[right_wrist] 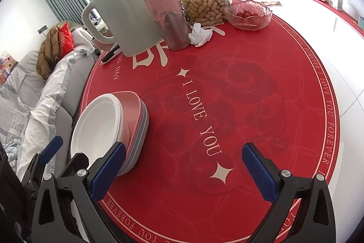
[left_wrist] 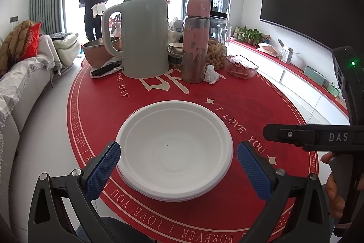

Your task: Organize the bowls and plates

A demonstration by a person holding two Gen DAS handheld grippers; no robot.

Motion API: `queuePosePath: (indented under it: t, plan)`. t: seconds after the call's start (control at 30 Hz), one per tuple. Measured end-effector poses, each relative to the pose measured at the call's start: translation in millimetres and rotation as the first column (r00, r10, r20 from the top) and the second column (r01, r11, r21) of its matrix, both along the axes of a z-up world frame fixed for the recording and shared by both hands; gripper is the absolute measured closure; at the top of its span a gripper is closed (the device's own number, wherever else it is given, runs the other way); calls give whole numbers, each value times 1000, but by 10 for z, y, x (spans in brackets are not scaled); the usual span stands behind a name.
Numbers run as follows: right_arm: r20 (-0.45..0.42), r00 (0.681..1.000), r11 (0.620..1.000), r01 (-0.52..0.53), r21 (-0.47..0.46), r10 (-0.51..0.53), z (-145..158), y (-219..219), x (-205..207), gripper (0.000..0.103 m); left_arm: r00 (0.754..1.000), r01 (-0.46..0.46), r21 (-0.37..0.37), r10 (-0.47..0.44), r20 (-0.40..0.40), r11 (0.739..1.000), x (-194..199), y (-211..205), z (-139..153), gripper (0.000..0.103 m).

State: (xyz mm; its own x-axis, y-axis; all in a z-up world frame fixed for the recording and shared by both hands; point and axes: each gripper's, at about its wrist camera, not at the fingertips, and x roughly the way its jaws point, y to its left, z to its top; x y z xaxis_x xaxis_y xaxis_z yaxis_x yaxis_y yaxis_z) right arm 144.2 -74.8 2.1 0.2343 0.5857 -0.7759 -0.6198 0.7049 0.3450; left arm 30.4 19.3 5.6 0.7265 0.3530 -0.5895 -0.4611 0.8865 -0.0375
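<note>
Red table [left_wrist: 227,88]; light, stiff bowl stack [left_wrist: 175,152] lower centre, take by rim. Both grippers, left gripper [left_wrist: 178,165] and right gripper [right_wrist: 183,171], fingers spread, empty.

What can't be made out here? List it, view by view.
- Left wrist view: the stack under the white bowl is hidden by its rim; no count.
- Right wrist view: the stack's near side sits behind the right gripper's finger.
- Both views: what the gray kettle and pink bottle hold; opaque walls.
- Left wrist view: the metal bowl is partly behind the kettle.
</note>
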Motion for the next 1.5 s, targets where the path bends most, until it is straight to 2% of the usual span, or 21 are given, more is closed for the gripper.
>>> queuePosePath:
  t: [1.5]
  plan:
    - [-37,999,1000,26,14,-26,-114,-297,67,0,997,47,28,-45,-55,998,147,-292,-46,0]
